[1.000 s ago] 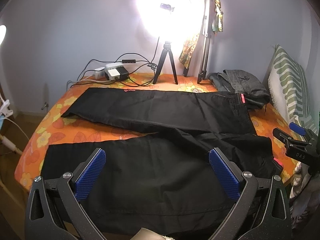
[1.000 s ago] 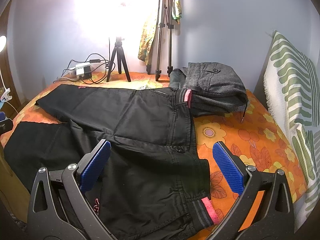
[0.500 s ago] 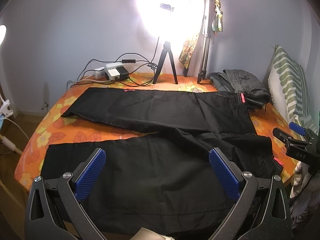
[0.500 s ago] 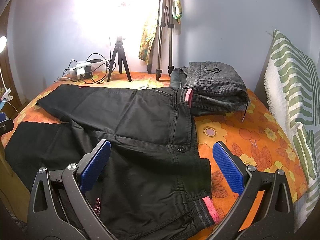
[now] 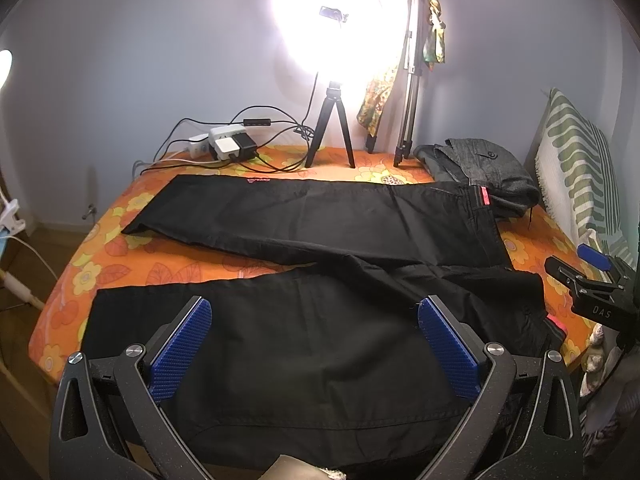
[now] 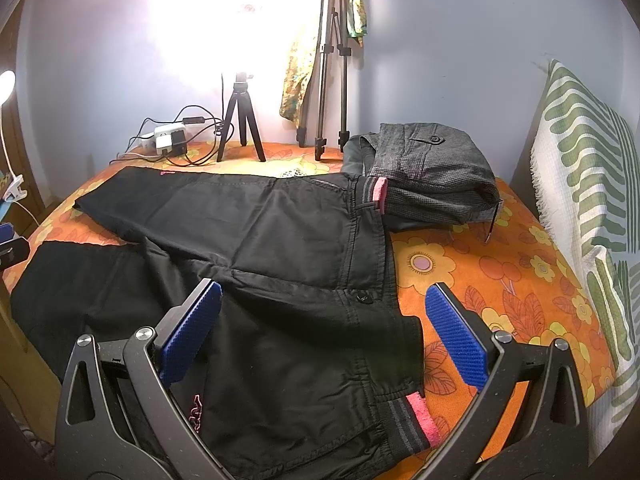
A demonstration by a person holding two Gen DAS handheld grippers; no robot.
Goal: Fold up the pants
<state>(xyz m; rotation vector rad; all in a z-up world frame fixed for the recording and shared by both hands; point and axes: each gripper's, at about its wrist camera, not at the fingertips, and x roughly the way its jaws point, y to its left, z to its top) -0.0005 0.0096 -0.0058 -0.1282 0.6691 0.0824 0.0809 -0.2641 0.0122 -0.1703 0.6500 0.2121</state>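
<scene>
Both grippers, left [image 5: 314, 344] and right [image 6: 322, 330], gape empty over unfolded black pants [image 5: 320, 240]; grey trousers [image 6: 432, 172] at two o'clock could snag the waistband.

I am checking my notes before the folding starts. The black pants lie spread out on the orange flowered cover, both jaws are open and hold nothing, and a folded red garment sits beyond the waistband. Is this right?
One detail is wrong: the folded garment beyond the waistband is grey, not red, as the right wrist view shows. The rest holds: the black pants lie spread on the orange flowered cover, and the left gripper and right gripper have open jaws holding nothing.
</scene>
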